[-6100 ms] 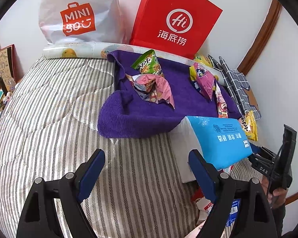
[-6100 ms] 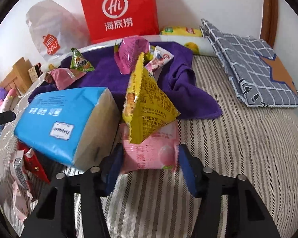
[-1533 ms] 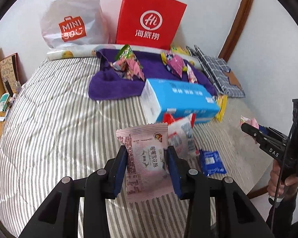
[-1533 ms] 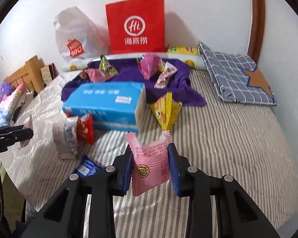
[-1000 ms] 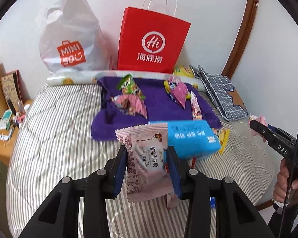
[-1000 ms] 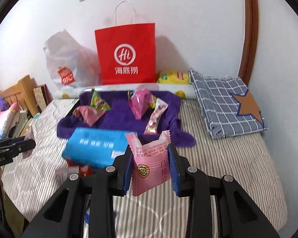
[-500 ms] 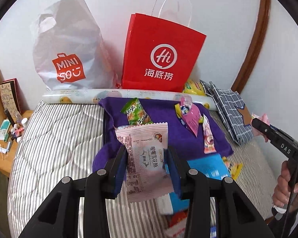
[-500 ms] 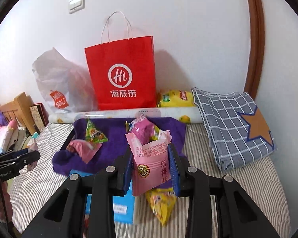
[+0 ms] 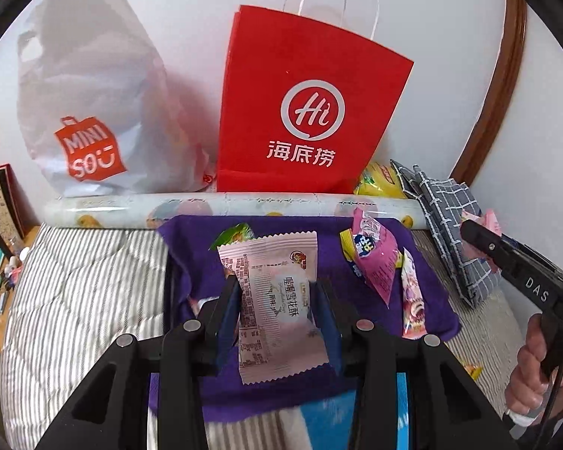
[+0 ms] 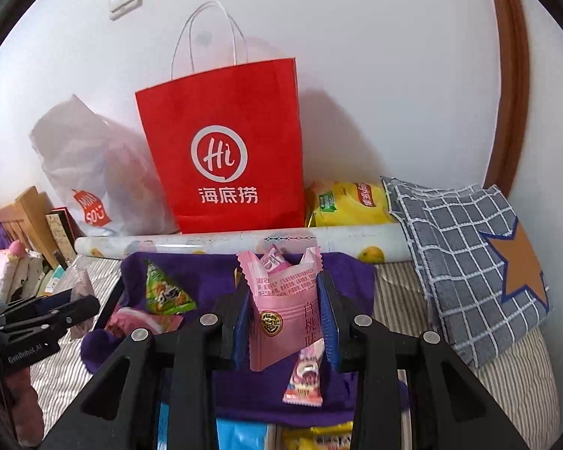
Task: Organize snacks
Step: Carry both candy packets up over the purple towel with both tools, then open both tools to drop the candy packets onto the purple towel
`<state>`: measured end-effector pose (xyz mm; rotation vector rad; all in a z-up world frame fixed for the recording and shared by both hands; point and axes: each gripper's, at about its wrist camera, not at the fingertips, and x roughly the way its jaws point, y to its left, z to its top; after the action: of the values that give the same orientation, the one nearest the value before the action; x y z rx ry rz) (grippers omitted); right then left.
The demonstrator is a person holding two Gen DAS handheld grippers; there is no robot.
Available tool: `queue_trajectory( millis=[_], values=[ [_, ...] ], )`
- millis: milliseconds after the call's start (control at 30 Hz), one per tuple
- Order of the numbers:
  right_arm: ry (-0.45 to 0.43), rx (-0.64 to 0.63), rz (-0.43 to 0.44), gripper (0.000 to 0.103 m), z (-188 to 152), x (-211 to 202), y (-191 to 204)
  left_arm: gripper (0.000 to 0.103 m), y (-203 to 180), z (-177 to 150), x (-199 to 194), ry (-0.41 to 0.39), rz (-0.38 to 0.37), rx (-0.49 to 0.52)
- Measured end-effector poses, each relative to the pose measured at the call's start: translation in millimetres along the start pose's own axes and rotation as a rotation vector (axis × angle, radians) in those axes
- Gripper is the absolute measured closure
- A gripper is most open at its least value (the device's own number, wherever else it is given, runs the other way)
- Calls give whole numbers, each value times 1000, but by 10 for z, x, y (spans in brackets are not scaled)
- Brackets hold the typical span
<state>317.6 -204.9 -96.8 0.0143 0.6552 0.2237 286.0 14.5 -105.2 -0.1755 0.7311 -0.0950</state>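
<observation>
Two grippers each pinch a snack above the purple towel: the left gripper clamps a pale pink packet, the right gripper a bright pink peach packet. Beyond stand the red paper bag and white plastic bag.

Ahead of me, a red paper bag and a white plastic bag stand against the wall. A rolled printed sheet lies below them. A checked cloth rests at my right on the striped bedcover.
</observation>
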Motion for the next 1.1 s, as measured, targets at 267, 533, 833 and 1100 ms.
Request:
queue_trajectory(
  millis=[267, 533, 833, 1100],
  values=[
    [89, -7, 29, 70, -218, 421, 30, 65, -40, -66, 425, 38, 47, 15],
    [148, -39, 7, 70, -475, 610, 57, 65, -48, -253, 470, 45, 68, 45],
    [153, -32, -1, 70, -499, 627, -22, 65, 20, -277, 454, 37, 46, 23],
    [173, -43, -10, 68, -528, 667, -20, 62, 61, -284, 466, 27, 29, 1]
  ],
)
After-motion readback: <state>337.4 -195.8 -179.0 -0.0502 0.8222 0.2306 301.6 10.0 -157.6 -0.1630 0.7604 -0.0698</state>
